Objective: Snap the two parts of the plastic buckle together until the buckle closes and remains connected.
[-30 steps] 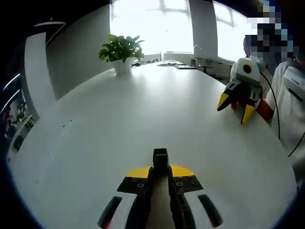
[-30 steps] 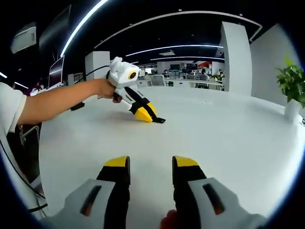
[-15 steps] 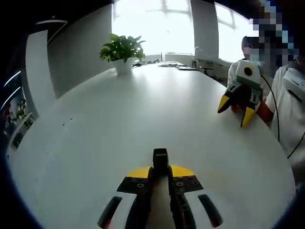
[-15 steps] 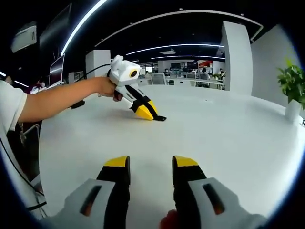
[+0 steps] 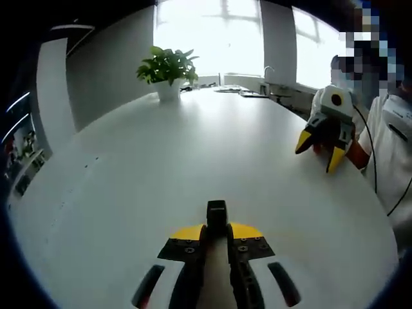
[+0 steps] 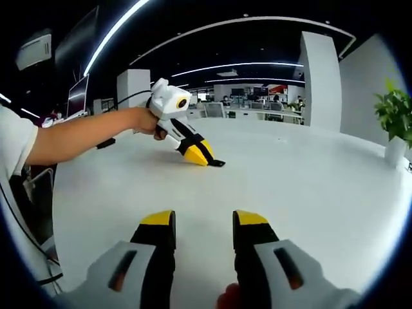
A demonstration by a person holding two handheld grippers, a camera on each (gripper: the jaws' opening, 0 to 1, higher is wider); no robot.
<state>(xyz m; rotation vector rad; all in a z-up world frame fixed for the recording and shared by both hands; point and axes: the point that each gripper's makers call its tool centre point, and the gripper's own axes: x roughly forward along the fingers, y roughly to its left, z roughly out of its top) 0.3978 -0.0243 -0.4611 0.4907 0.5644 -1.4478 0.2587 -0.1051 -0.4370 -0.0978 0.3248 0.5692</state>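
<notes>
Smooth white table, plastic grippers

The table [image 5: 193, 148] has a smooth white top with a soft satin sheen, brightest toward its far edge by the windows. The left gripper [image 5: 216, 215] looks like hard plastic: matt black and yellow jaws, white shell. The right gripper [image 6: 203, 222] looks the same, with a grey-white shell. The buckle piece [image 5: 216, 212] is black plastic.
</notes>
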